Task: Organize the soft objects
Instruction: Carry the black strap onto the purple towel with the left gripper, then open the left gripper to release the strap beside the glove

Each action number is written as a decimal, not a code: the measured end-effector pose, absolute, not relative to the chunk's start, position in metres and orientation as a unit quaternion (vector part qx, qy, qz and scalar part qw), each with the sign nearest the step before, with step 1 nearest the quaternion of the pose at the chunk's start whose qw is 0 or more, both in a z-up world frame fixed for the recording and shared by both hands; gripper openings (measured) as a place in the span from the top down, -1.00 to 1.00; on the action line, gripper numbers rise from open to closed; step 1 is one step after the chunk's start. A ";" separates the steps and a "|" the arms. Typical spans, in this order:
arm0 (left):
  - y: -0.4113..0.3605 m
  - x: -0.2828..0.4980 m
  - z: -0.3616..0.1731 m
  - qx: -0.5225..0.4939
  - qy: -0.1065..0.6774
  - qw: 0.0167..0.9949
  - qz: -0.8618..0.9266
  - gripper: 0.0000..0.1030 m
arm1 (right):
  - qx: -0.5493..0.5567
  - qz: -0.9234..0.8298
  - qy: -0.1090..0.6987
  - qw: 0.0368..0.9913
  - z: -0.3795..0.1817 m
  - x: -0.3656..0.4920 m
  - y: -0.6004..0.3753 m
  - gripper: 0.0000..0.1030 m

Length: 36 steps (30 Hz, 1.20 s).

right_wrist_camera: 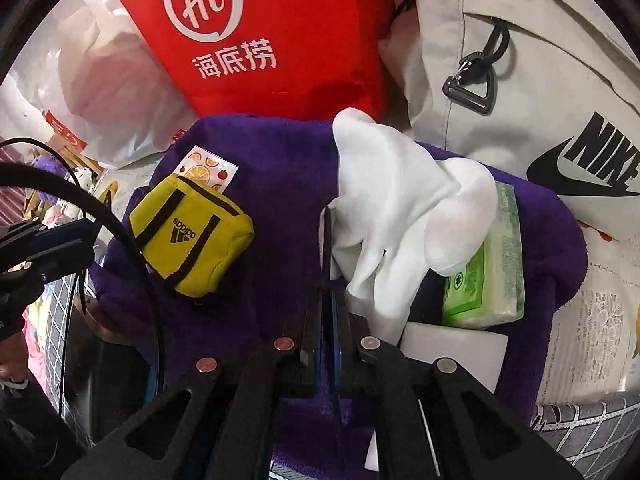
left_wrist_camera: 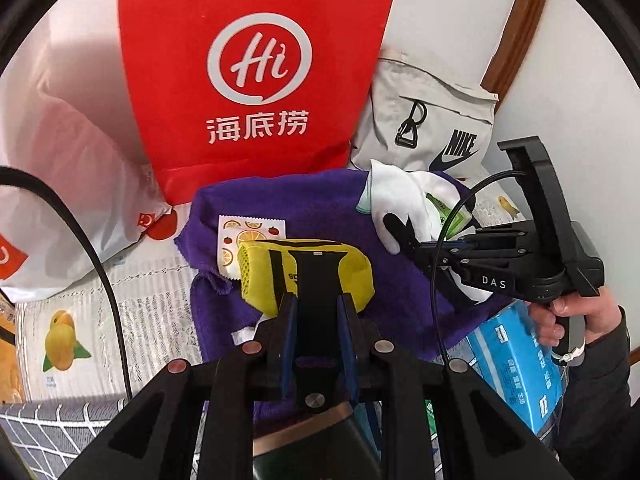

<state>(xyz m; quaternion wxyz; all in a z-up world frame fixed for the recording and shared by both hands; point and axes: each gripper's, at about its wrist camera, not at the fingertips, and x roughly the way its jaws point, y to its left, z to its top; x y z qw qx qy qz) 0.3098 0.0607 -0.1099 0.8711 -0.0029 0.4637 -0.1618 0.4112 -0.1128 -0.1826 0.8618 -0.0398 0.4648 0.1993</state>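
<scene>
A purple towel [right_wrist_camera: 280, 184] lies spread over a fruit-printed cloth [left_wrist_camera: 120, 300], and every soft item sits on it. Its far edge runs against a red paper bag [left_wrist_camera: 248, 68] and a grey Nike bag [right_wrist_camera: 520, 80], so there is little open room behind. A white plastic bag [left_wrist_camera: 80, 184] crowds the left side, and a blue box [left_wrist_camera: 516, 364] sits at the towel's near right corner.

The yellow pouch [right_wrist_camera: 192, 236] lies on the left half of the towel. Its long axis runs diagonally in the right wrist view, from far left to near right, with the adidas logo facing up. A fruit-printed sachet [right_wrist_camera: 208, 168] is tucked under its far end. Bare towel separates the pouch from the white glove [right_wrist_camera: 400, 200], which drapes over a green tissue pack [right_wrist_camera: 488, 272] on the right half.

The left gripper [left_wrist_camera: 316, 280] has its 2 fingers spread, hovering over the pouch's near side; whether they touch it I cannot tell. The right gripper [right_wrist_camera: 329, 240] has its fingers pressed close together at the glove's left edge, pinching the fabric.

Only the right wrist view shows the pouch's logo and a white card [right_wrist_camera: 452, 348] beside the tissue pack. Only the left wrist view shows the right hand [left_wrist_camera: 576, 316] on its handle.
</scene>
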 end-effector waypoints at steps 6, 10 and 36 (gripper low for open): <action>0.053 0.322 -0.115 0.007 0.472 0.866 -0.168 0.62 | -0.020 0.204 0.461 0.864 -0.178 0.406 -0.122 0.70; 0.048 0.330 -0.124 0.009 0.480 0.860 -0.174 0.61 | -0.014 0.206 0.451 0.868 -0.173 0.389 -0.125 0.57; 0.040 0.311 -0.118 0.041 0.508 0.851 -0.126 0.48 | 0.027 0.236 0.431 0.871 -0.173 0.285 -0.126 0.49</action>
